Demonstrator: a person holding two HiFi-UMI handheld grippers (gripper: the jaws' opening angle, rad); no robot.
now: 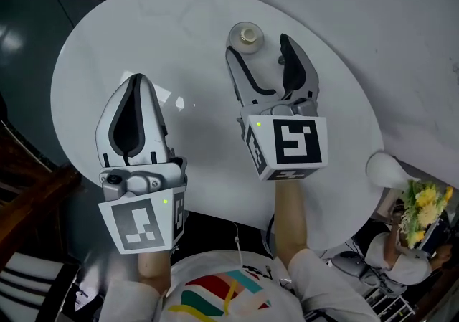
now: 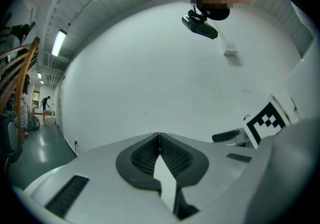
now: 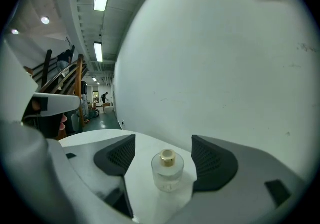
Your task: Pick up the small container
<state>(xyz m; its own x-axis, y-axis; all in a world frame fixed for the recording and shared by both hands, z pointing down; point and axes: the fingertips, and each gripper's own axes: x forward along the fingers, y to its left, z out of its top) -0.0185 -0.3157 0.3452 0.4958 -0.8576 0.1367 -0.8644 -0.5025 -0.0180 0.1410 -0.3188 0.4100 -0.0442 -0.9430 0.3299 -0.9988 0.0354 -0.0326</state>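
One small container [image 1: 247,36], clear with a gold cap, stands upright on the round white desk [image 1: 179,26], just ahead of the right gripper [image 1: 259,51], whose jaws are spread without touching it. The left gripper [image 1: 136,80] is pressed together, empty.

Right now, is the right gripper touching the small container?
Apart. In the right gripper view, the small container stands between the open jaws of the right gripper, with bare table showing on both sides of it.

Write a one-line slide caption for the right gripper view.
Right tool open, jaws clear of the small gold-capped bottle standing upright ahead on the white table.
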